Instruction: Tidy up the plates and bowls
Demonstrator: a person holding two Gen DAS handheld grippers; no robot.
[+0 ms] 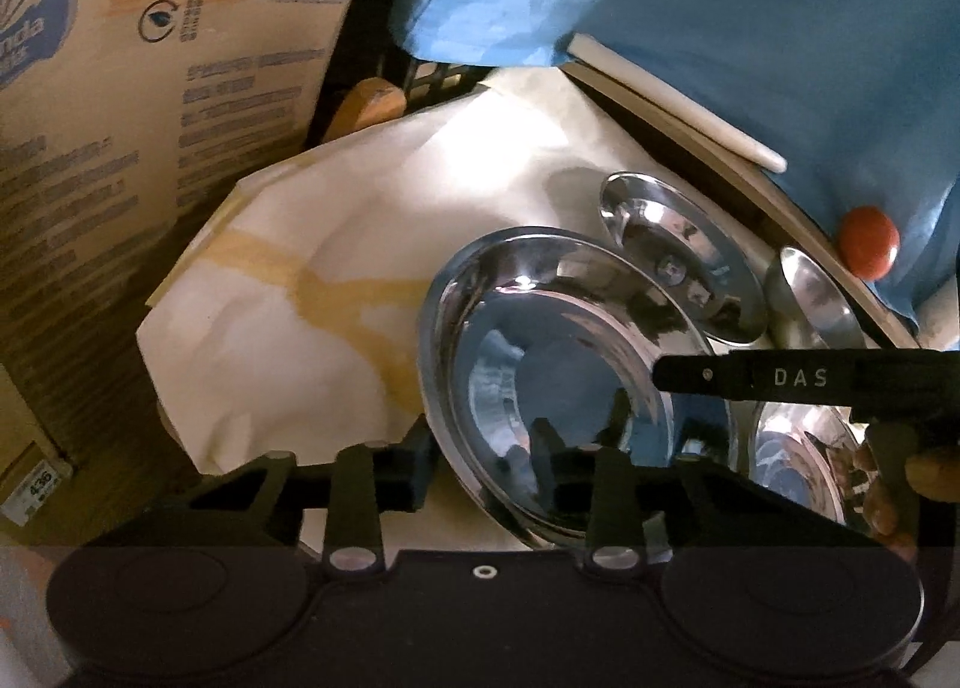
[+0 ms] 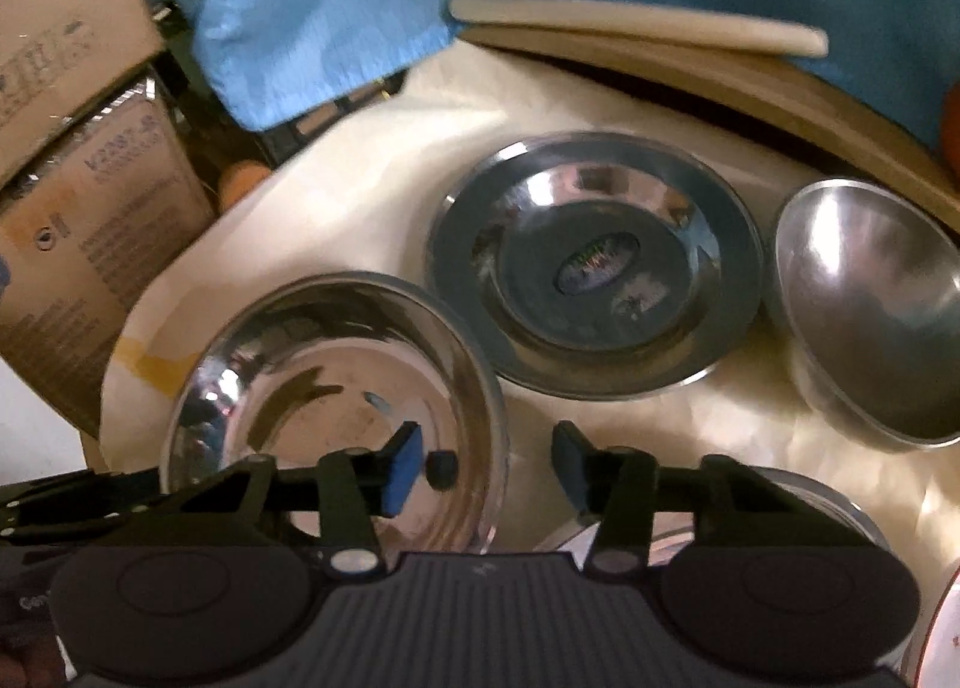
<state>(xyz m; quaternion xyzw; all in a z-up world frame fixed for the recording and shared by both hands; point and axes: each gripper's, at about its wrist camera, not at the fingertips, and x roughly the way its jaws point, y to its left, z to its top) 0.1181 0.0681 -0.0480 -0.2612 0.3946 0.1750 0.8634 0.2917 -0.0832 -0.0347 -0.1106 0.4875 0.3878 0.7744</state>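
A shiny steel bowl (image 1: 558, 364) (image 2: 312, 388) sits on a white sheet (image 1: 360, 208). My left gripper (image 1: 483, 451) straddles its left rim, one pad outside and one inside, with a gap still showing. My right gripper (image 2: 489, 460) straddles the same bowl's right rim, its jaws standing wide apart and off the metal. One finger (image 1: 750, 379) of the right gripper reaches across the bowl in the left wrist view. Behind lie a steel plate with a sticker (image 2: 594, 268) (image 1: 678, 256) and a duller steel bowl (image 2: 870, 316) (image 1: 810, 292). Another steel dish (image 1: 798, 460) lies under the right gripper.
Cardboard boxes (image 1: 150, 118) (image 2: 90, 178) stand close on the left. A blue cloth (image 1: 720, 28) hangs over the back, above a pale curved board (image 2: 660, 64). An orange-red ball (image 1: 869, 244) rests at the right. A black crate (image 1: 432, 76) shows behind the sheet.
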